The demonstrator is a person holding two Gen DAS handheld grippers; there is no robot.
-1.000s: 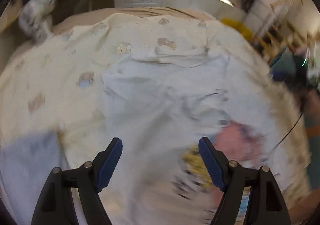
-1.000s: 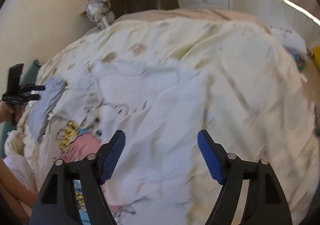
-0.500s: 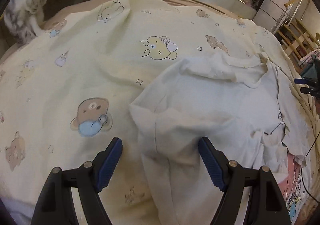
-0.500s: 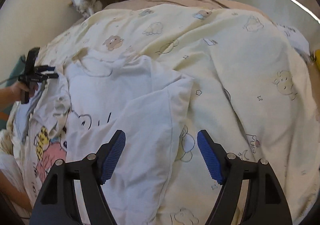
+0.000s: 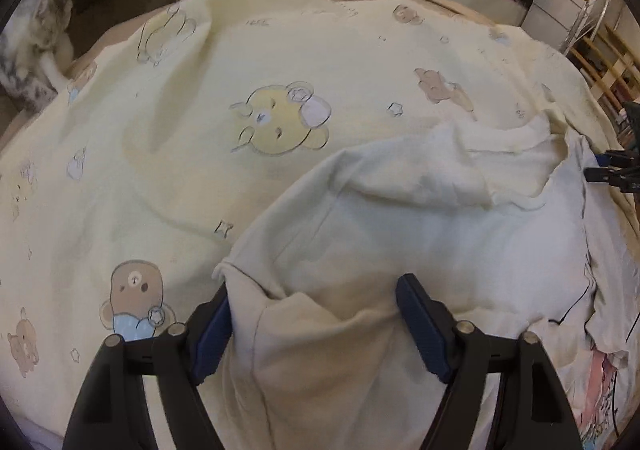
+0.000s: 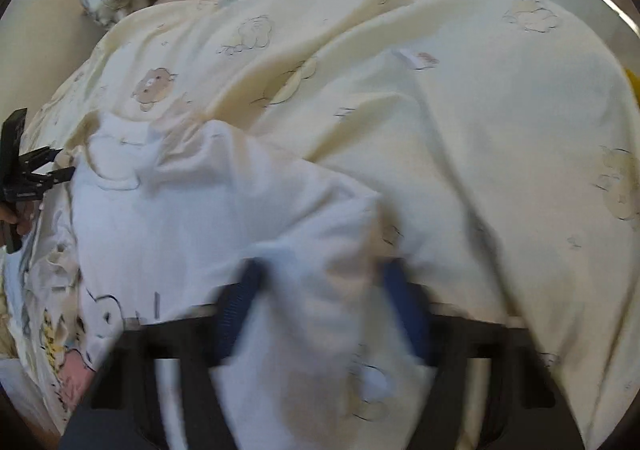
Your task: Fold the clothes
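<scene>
Both grippers sit low over a white garment (image 5: 400, 234) spread on a pale yellow duvet (image 5: 200, 138) printed with cartoon bears. On the left, the left gripper (image 5: 312, 310) has its blue-padded jaws spread wide, with a bunched fold of the cloth lying between them, the left pad touching the fabric's edge; nothing is pinched. Seen from the other side, the right gripper (image 6: 320, 314) is blurred by motion, its jaws also wide apart and straddling a raised ridge of the same garment (image 6: 208, 218). Whether either pad presses the cloth there cannot be told. A grey and white cat (image 5: 28, 50) sits at the bed's far left edge.
</scene>
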